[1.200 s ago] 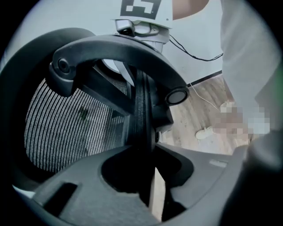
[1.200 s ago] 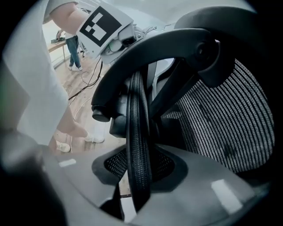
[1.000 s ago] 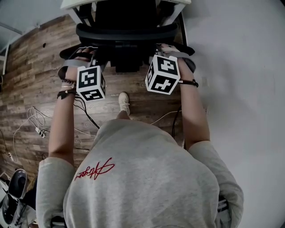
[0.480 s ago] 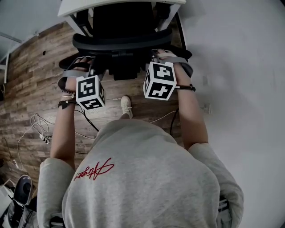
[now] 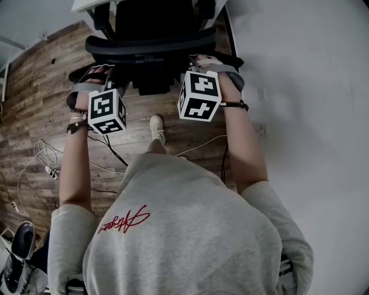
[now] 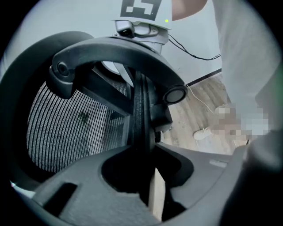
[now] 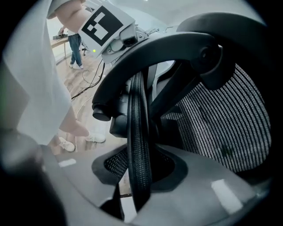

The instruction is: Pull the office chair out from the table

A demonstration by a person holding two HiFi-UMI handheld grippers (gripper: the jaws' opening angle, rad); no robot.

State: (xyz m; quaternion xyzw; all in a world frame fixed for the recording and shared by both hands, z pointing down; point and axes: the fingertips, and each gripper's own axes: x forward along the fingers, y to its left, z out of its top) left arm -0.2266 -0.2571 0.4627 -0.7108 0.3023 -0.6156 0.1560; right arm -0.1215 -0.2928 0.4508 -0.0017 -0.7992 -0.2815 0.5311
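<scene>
The black office chair [image 5: 151, 41] stands at the top of the head view, its seat tucked under the white table [image 5: 85, 6]. My left gripper [image 6: 143, 161] is shut on the left edge of the chair's backrest rim [image 6: 140, 110], with the mesh back [image 6: 66, 128] to its left. My right gripper [image 7: 139, 172] is shut on the rim's right side, a ribbed mesh edge [image 7: 138, 132] running up between its jaws. In the head view only the marker cubes, left [image 5: 106, 111] and right [image 5: 199, 95], and the hands show; the jaws are hidden below them.
A white wall [image 5: 311, 86] runs close along the right. Wood floor [image 5: 34, 103] lies to the left, with loose cables [image 5: 46, 161] on it. The person's shoe [image 5: 155, 128] is just behind the chair. A dark object [image 5: 17, 253] sits at the lower left.
Both hands and the chair's back have shifted slightly left and up in the head view. Both grips on the backrest rim have held.
</scene>
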